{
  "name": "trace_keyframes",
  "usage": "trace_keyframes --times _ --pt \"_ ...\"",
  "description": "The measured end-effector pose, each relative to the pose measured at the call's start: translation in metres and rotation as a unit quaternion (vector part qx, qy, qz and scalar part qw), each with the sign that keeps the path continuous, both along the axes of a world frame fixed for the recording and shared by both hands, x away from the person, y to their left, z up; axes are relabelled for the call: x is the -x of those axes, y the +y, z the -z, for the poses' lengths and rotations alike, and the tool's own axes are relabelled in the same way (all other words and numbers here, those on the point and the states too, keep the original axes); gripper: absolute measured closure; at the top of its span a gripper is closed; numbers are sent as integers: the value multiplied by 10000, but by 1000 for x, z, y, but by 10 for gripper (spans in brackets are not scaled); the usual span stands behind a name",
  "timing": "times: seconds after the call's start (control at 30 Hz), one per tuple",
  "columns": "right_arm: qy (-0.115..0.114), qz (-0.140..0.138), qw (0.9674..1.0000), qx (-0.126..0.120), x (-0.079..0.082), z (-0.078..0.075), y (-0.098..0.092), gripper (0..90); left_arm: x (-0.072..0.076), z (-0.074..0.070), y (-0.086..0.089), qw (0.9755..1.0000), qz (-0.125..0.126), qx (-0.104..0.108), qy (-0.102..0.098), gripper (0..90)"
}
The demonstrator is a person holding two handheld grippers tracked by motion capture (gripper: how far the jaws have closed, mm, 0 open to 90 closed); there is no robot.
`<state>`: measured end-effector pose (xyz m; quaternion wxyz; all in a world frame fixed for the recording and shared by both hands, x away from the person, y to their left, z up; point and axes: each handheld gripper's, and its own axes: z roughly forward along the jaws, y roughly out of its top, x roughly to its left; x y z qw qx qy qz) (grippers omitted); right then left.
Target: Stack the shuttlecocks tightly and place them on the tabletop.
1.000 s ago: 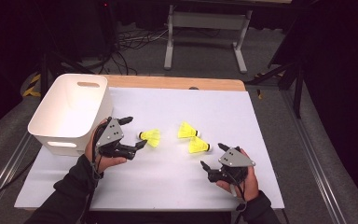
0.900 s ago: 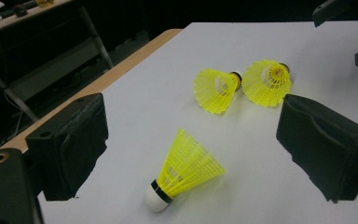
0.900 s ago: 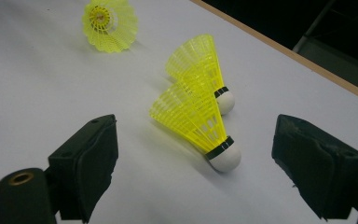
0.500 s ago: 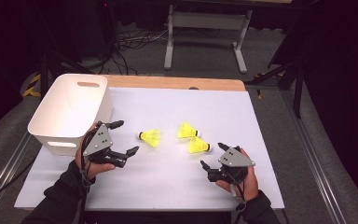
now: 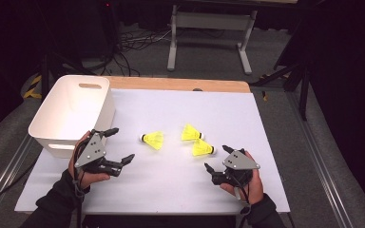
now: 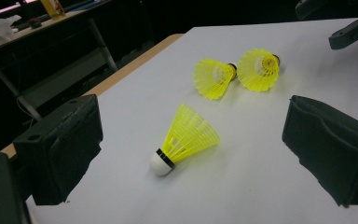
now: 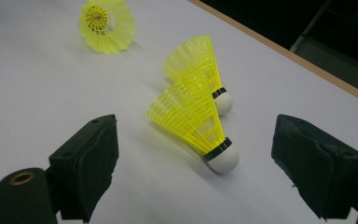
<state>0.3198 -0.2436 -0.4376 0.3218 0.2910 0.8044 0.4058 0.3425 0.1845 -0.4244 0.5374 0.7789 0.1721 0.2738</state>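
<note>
Three yellow shuttlecocks lie on the white table top (image 5: 171,190). One shuttlecock (image 5: 153,139) (image 6: 186,140) lies alone, just ahead of my left gripper (image 5: 120,145) (image 6: 191,161). That gripper's jaws have just been opening a little further and stand open with nothing between them. The other two shuttlecocks (image 5: 190,133) (image 5: 202,148) lie side by side, cork ends to the right. My right gripper (image 5: 217,158) (image 7: 193,163) is open and points at the nearer of them (image 7: 193,123), with the other (image 7: 198,70) right behind it; it touches neither.
A white plastic bin (image 5: 71,114) stands at the table's left edge, close behind my left hand. A wooden strip (image 5: 180,84) runs along the far edge. Beyond it are a stand's legs and cables on the floor.
My left gripper has drawn back from the lone shuttlecock, leftward and toward the near edge, beside the bin's front corner. The right gripper and the shuttlecocks have kept still.
</note>
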Motion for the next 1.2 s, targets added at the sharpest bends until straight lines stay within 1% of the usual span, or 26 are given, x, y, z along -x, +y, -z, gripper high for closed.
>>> trace_keyframes --times 0.07,0.13,0.17,0.2,0.23,0.27,0.3,0.37,0.43,0.5,0.57,0.6,0.67,0.73,0.8,0.83,0.87,0.9,0.97,1.0,1.07,1.13,1.2 --pt "11 8 10000 -16 -1 0 0 156 2 1 3 10000 -9 -2 -23 54" --pt "25 34 10000 -26 -1 0 0 157 4 3 7 10000 -74 51 3 60" --pt "27 42 10000 -32 -1 0 0 158 5 5 9 9999 -158 -30 19 65" --pt "9 66 10000 -44 -1 0 0 161 6 7 9 9998 -212 -59 14 65" --pt "-16 95 9999 -62 -1 0 0 162 8 9 10 9997 -230 -76 -24 68" --pt "-21 102 9999 -100 -1 -1 0 160 10 11 11 9997 -204 -100 -18 80" --pt "-56 48 9999 -126 0 -2 0 159 11 12 12 9997 -226 -121 11 75" --pt "-121 39 9999 -96 2 -3 1 158 13 14 13 9995 -291 -144 42 67" --pt "-110 40 9999 -99 2 -3 2 158 18 15 13 9995 -294 -120 48 58" --pt "-89 55 9999 -114 2 -3 1 159 22 16 14 9997 -209 -139 20 66" --pt "-99 88 9998 -122 2 -3 1 159 26 17 15 9998 -128 -140 60 65" --pt "-101 89 9998 -129 2 -3 0 160 27 18 16 9999 -69 -106 112 65" --pt "-109 87 9998 -123 2 -3 1 160 28 21 19 9997 -55 -99 218 68" --pt "-107 70 9998 -117 2 -3 1 160 29 24 22 9996 -10 -147 257 70" --pt "-110 49 9999 -103 1 -3 2 160 29 28 25 9993 -29 -208 301 67" --pt "-112 37 9999 -109 1 -3 2 160 29 30 28 9992 -33 -204 355 66" --pt "-114 39 9999 -111 1 -3 2 160 29 31 30 9991 -20 -225 358 59" --pt "-112 35 9999 -110 1 -3 3 161 29 32 32 9989 -45 -189 416 54" --pt "-63 1 9998 -185 0 -3 3 180 31 34 35 9988 -132 -221 416 53" --pt "-64 -17 9998 -191 0 -3 3 184 32 35 38 9987 -172 -260 405 52" --pt "-102 -38 9998 -165 0 -4 4 186 32 37 43 9985 -214 -259 434 54" --pt "-73 -47 9998 -176 -2 -4 4 190 32 39 48 9982 -275 -240 479 53" --pt "-25 -51 9997 -231 -3 -5 4 189 32 41 54 9977 -335 -170 567 53"
